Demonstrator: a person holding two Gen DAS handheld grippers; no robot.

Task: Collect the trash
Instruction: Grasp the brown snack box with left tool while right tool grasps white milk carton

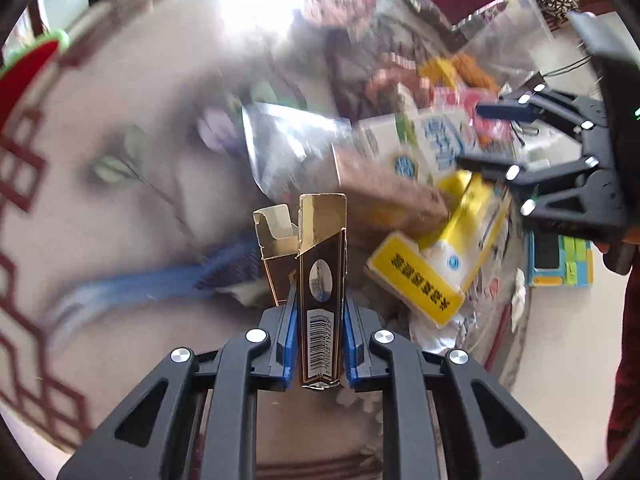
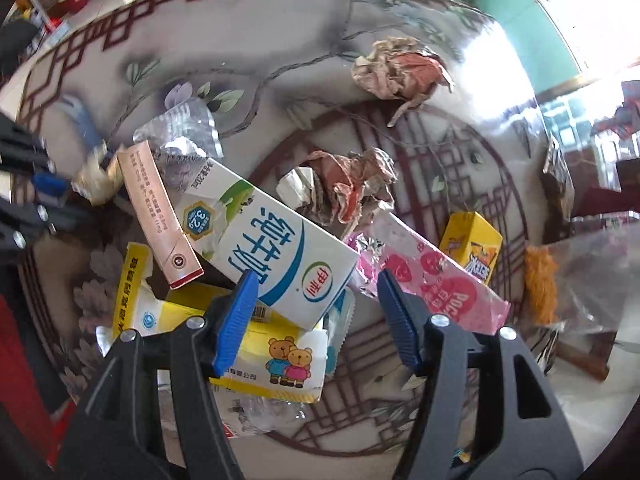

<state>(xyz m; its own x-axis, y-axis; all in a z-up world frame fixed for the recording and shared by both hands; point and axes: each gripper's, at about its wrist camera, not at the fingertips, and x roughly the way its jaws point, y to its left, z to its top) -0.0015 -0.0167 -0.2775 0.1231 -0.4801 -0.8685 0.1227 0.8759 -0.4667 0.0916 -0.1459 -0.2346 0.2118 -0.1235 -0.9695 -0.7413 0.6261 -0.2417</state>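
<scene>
I have both grippers angled steeply down over the round table (image 2: 280,40), patterned with maroon lattice and painted flowers. Trash lies heaped around the white milk carton (image 2: 276,248): a yellow tissue pack (image 2: 276,356) just under it, a pink wrapper (image 2: 436,280) beside it. My right gripper (image 2: 316,320) hangs half open above the carton's corner, holding nothing. My left gripper (image 1: 320,344) is clamped on an open brown-and-gold cigarette box (image 1: 320,276), upright between its pads.

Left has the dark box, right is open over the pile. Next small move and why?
Probably lower the right gripper and close on the milk carton. Its open jaws already straddle the carton's near end, nothing between them yet, while the left gripper is shut on the dark box.
</scene>
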